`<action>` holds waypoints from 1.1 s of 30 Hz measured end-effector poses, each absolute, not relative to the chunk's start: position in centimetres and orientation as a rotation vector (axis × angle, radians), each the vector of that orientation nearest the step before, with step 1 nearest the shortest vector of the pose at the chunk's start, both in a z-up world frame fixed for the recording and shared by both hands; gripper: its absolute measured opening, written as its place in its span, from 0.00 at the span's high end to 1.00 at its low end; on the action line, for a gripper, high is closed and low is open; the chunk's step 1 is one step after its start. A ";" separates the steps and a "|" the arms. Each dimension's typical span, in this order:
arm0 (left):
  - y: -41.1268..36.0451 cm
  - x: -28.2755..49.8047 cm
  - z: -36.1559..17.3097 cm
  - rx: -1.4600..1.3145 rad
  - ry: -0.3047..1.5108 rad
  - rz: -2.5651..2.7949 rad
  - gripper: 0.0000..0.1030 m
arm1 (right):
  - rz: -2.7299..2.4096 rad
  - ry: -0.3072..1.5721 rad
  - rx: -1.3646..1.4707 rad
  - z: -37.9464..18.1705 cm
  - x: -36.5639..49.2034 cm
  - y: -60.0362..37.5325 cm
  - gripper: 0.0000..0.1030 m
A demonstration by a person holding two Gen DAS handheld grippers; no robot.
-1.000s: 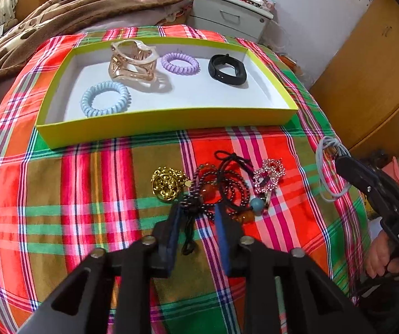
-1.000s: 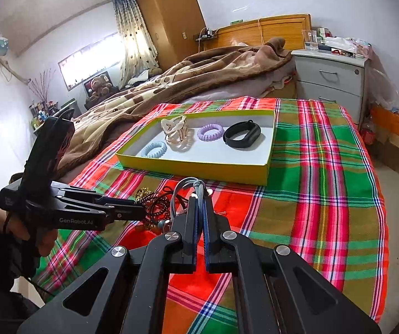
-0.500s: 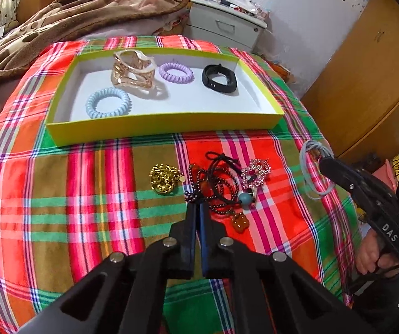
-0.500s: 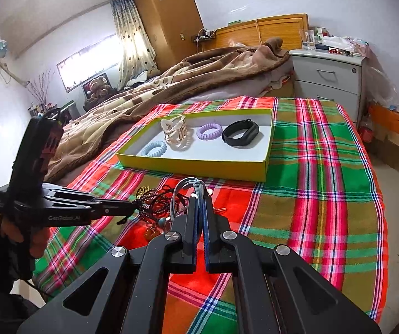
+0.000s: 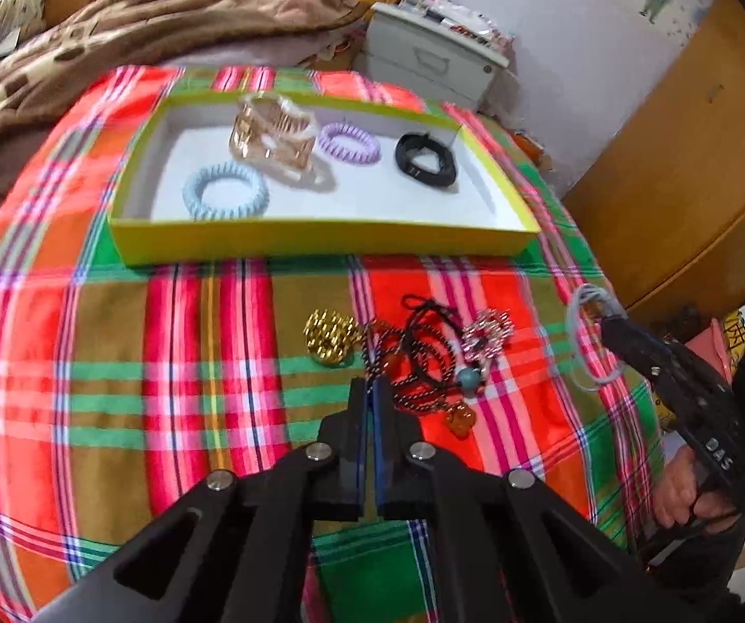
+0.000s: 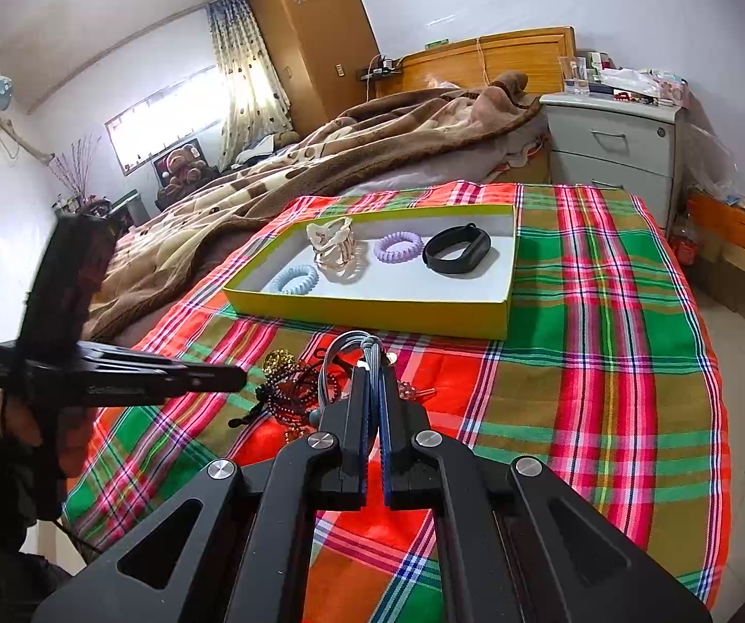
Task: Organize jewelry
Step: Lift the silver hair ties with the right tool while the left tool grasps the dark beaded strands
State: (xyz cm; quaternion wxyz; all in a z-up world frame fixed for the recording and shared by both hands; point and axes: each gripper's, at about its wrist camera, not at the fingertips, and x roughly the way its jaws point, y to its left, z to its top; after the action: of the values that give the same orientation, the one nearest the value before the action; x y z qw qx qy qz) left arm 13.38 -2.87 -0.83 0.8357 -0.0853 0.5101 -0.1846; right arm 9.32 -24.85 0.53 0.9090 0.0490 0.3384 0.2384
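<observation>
Left wrist view: left gripper [image 5: 369, 389], jaws closed, pinches a beaded necklace [image 5: 414, 358] from the tangle short of the tray's [image 5: 320, 244] near wall.

Right wrist view: right gripper [image 6: 372, 379] clamps a grey hair tie [image 6: 343, 358], tray straight ahead, nearer this hand.

Yellow tray [image 5: 320, 246] (white inside), plaid cloth [image 5: 112, 363].

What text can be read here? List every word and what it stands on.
"DAS": white letters on the black body of the right tongs, read in the left wrist view.
Embossed lettering on the arm of the left tongs: too blurred to read.
Packages on the grey nightstand: print too small to read.
No other text shows.
</observation>
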 end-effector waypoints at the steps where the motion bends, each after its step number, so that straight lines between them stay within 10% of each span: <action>1: -3.1 13.3 -1.0 -0.171 1.079 -0.395 0.95 | 0.492 0.699 0.100 0.5 9.3 -24.8 0.97; 5: -3.9 13.5 -1.3 -0.162 1.078 -0.395 0.65 | 0.489 0.708 0.105 0.2 9.5 -24.9 0.97; 33: -3.4 11.8 -0.8 -0.083 1.075 -0.358 0.82 | 0.487 0.704 0.128 0.2 9.0 -25.0 0.97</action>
State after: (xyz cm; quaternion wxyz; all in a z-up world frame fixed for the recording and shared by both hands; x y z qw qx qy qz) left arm 11.82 -3.38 -0.75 0.8429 -0.0391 0.5091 -0.1696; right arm 9.04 -25.02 0.22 0.9078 0.0620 0.3412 0.2357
